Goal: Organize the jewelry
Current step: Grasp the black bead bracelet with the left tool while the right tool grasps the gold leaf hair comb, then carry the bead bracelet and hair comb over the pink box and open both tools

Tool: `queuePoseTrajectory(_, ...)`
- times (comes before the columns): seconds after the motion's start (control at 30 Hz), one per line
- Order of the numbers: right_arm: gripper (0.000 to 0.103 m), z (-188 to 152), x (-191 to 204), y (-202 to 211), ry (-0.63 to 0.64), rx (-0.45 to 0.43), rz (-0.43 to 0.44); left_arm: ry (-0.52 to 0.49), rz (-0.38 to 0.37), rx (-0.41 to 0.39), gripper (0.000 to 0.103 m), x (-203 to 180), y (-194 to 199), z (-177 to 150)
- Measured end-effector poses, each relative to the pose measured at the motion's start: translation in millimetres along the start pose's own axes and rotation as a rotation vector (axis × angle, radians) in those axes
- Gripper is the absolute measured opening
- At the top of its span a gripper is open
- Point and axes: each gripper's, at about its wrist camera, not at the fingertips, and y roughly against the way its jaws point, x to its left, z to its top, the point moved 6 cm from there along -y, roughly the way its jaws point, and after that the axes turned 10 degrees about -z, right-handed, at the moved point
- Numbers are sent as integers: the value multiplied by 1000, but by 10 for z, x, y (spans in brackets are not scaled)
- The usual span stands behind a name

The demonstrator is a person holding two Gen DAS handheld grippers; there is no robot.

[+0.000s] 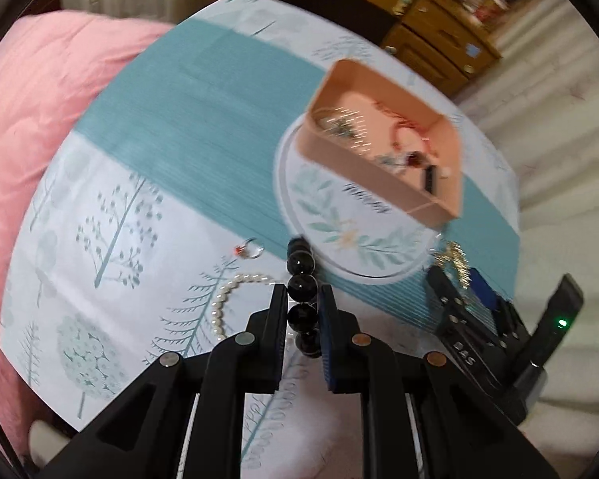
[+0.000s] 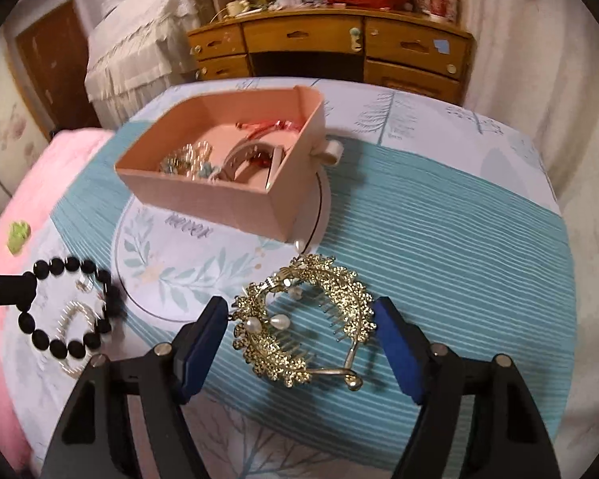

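A: Where's the jewelry?
B: The pink box (image 2: 219, 183) holds some on the surface (image 2: 439, 219). The gold hair comb (image 2: 303, 331) lies between the right gripper (image 2: 299, 339)'s open jaws, untouched.
A: And the left gripper (image 1: 302, 311)?
B: Its jaws are clamped on the black bead bracelet (image 1: 301, 285).

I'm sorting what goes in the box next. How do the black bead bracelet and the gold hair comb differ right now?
The black bead bracelet is a ring of plain round beads; the gold hair comb is an ornate leafy crescent with pearls and teeth. The bracelet is clamped in the left hand-held gripper; the comb lies on the cloth between the open right hand-held gripper. Both are outside the pink box.
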Motion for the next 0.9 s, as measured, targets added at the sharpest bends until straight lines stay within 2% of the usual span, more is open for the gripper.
queuePoseTrajectory(0.1,75,71,-41,131,-40,-17,-4,-60,-20,20,13,-218,195,67)
queuePoseTrajectory(0.23,75,168,-54,329,-76,-51,12,-178,5,17,13,-508,483,182)
queuePoseTrajectory(0.4,75,354,-4,557,-69,-106,24,-280,-13,14,13,-801,735,377)
queuePoseTrajectory(0.5,75,506,35,683,-58,-151,16,-332,-27,2,13,-975,813,515)
queuePoseTrajectory(0.7,75,865,128,789,-70,-226,55,-430,-46,-48,13,-1257,923,842)
queuePoseTrajectory(0.9,75,1153,252,717,-59,-268,65,-471,-49,-80,13,-1353,799,1191)
